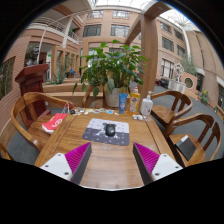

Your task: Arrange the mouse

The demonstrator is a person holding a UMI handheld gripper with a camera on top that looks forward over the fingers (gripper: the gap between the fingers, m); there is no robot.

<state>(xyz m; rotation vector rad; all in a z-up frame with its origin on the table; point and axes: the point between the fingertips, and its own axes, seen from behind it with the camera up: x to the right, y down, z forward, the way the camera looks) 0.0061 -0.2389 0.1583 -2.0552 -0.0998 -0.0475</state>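
one mouse (110,129), small and dark, sits on a grey patterned mouse mat (106,132) near the middle of the round wooden desk (108,165); it looks compact and rounded, and its long axis seems to run away from the hand-held gripper (110,160) toward the plant (which end is the front is too small to tell). two pink-padded fingers (73,158) of the hand-held gripper are spread wide apart, pinching nothing, with bare wood between them; the mat lies just beyond them. one large leafy potted plant (112,68) stands behind the mat at the far side of the desk. beside the plant's base stand an orange-and-blue bottle (123,101), a yellow-topped bottle (133,99) and one pale spray bottle (147,104), all beyond the mat. to the left of the mat lies one red item (55,122), well apart from the mouse. wooden chairs (185,110) ring the desk, at least three in sight, and a brick building (120,30) rises behind the plant.
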